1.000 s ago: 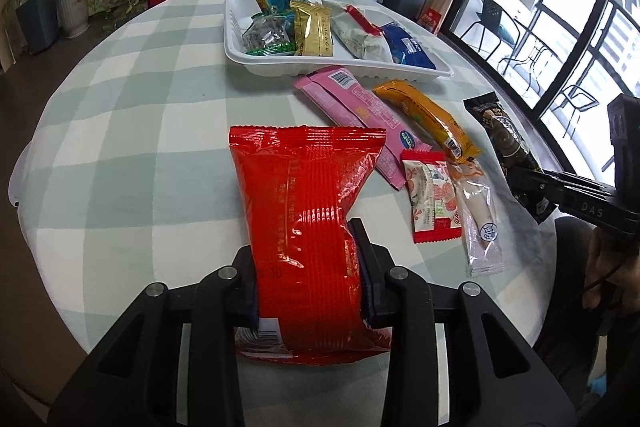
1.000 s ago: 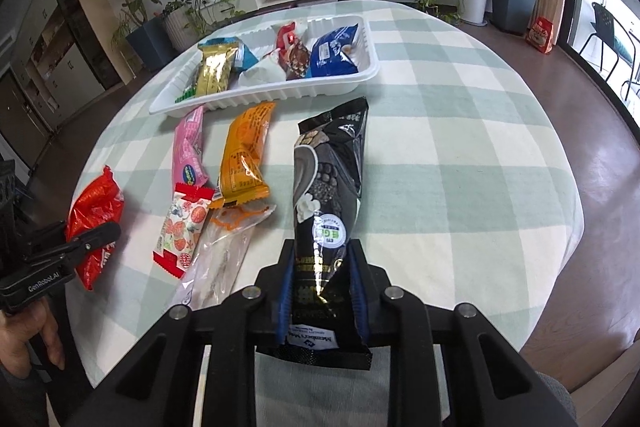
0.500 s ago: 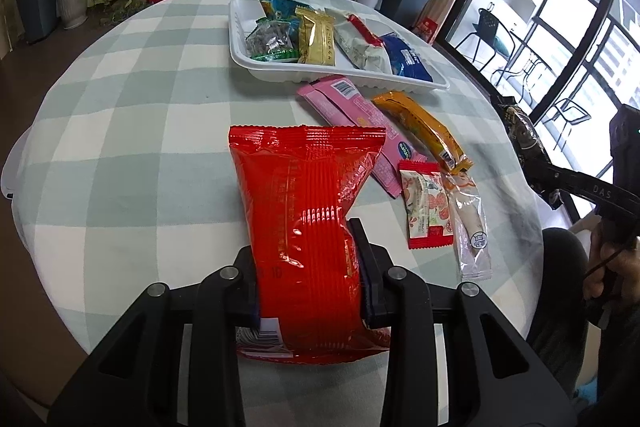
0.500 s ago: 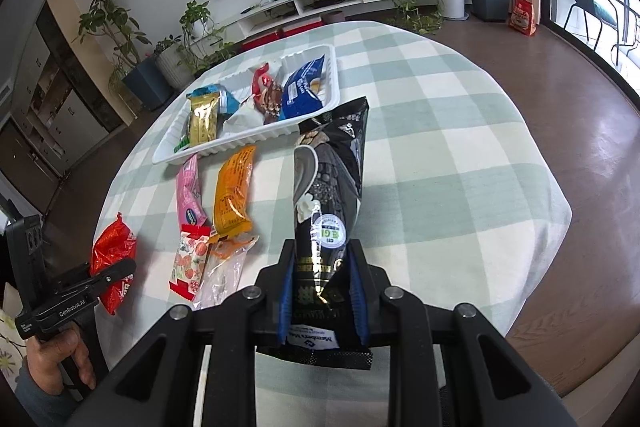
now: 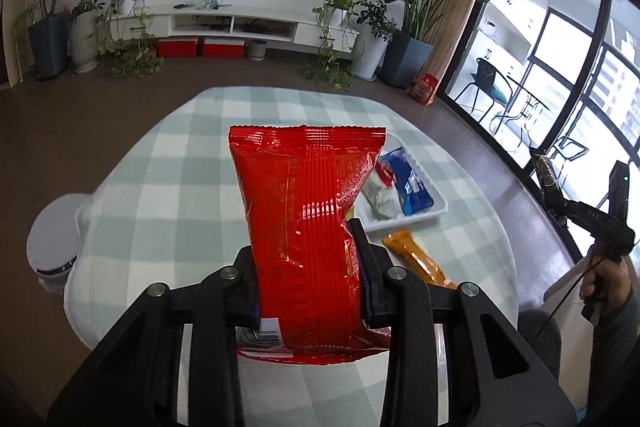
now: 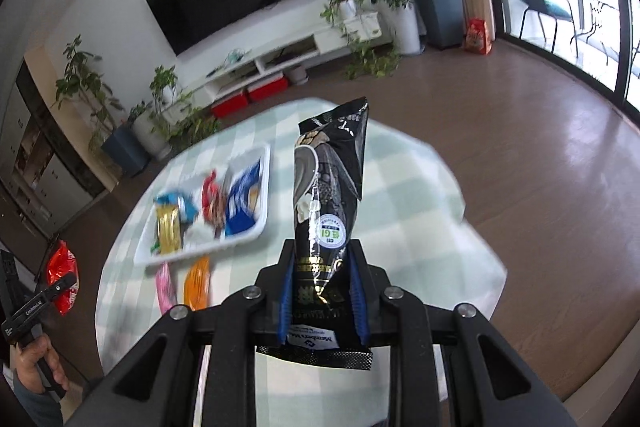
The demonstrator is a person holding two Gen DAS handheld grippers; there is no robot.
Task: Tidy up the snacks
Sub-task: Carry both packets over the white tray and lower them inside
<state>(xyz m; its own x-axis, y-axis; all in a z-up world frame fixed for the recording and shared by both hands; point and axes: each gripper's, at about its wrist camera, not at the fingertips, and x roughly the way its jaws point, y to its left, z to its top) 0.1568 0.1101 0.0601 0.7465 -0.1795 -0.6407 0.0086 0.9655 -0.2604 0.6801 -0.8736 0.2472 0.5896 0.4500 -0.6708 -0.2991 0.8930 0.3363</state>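
The red snack bag is clenched low down in my left gripper, and the black snack pack is clenched the same way in my right gripper — both hang in the air now, clear of the tabletop. A second ago both packs were lying flat on the checked cloth; since then I have lifted them, and the room behind has come into view. The white tray, already carrying several snacks, sits further ahead on the tabletop, with the orange packet and the pink packet lying loose just in front of it. I judge that the pick-up step is done for these two — what remains is to carry them over the tray and set them inside. The red bag is wide and puffy, so it may cover the snacks already there.
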